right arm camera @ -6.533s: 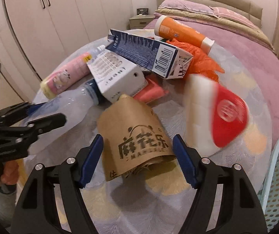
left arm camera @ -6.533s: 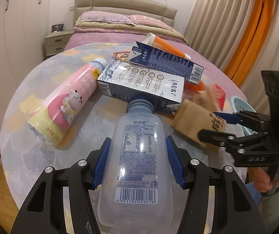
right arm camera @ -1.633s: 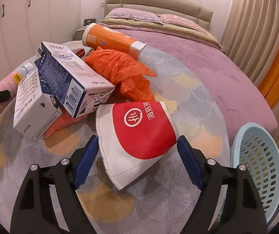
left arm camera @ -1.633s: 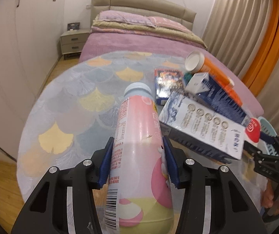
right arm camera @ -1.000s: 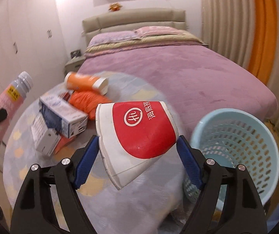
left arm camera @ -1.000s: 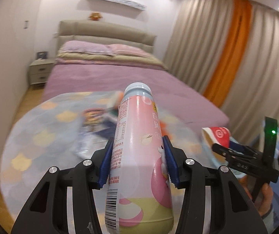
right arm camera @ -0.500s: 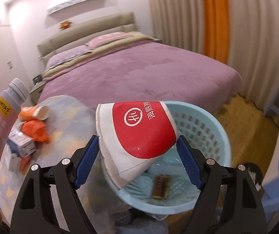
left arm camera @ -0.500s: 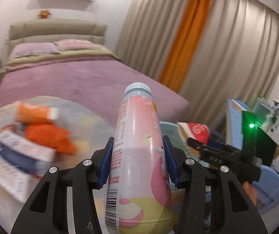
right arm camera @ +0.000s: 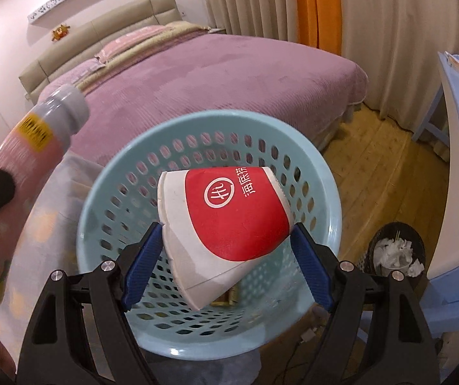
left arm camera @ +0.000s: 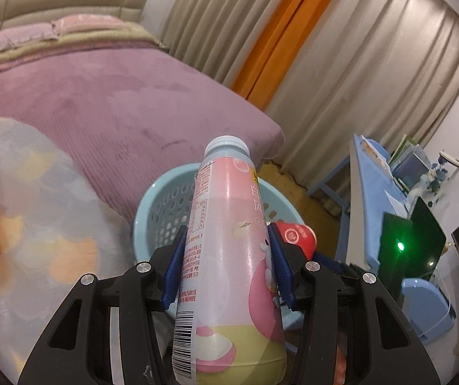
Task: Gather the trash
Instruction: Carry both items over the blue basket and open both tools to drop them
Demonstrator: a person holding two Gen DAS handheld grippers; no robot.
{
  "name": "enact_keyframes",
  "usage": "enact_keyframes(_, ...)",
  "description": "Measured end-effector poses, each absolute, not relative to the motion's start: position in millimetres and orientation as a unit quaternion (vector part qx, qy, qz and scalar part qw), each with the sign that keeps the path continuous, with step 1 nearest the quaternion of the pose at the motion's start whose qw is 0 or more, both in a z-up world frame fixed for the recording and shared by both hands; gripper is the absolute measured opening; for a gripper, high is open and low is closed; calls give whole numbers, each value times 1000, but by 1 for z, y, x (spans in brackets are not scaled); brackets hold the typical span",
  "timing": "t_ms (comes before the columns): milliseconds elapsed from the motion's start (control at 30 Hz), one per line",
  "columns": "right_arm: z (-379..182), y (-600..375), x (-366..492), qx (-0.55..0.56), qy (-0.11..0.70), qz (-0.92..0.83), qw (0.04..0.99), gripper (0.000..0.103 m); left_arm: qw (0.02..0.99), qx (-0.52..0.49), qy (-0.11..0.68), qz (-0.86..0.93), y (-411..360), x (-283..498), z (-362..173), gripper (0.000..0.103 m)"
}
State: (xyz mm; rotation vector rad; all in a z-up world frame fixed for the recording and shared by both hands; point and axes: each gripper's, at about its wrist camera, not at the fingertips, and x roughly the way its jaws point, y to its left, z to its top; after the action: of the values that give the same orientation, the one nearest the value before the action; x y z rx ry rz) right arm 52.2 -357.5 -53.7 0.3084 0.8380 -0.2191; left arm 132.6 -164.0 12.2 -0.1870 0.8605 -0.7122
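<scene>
My left tool [left arm camera: 226, 266] clamps the pink bottle [left arm camera: 229, 256] around its middle, cap pointing away from me along the fingers, above the near rim of the blue basket [right arm camera: 332, 199]. It looks light, stiff and slick, so mid-body suits it. My right tool [right arm camera: 226, 253] pinches the red-and-white paper cup [right arm camera: 226, 221] across its soft, crushable wall, over the basket, long axis slanting down toward me.

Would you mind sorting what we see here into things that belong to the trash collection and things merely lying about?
Part of the job:
- pink bottle, in the left gripper
- red-and-white paper cup, in the right gripper
- blue basket

Just lying about:
- bed
- black bin
- blue desk
</scene>
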Motion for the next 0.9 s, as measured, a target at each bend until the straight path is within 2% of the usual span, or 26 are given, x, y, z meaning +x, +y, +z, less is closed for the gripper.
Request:
enact_keyframes(500,-73,-364,49,136,412,-120,893,77,821,-76,457,-334,-202,146,-32,47)
enact_keyframes(567,-73,-364,49,138,412,-118,893,77,820,-74,458,-335,-201,145,-33,51)
enact_keyframes(633,-73,-365,50,140,414,-116,892,77,818,-81,457,-338,-197,143,-31,71)
enact_keyframes(667,-73,-365,50,141,414,-116,892,77,818,-88,456,-338,-194,142,-30,74)
enact_keyframes(900,-69,-359,52,140,413,-102,894,78,831,-98,435,-331,-176,128,-15,75)
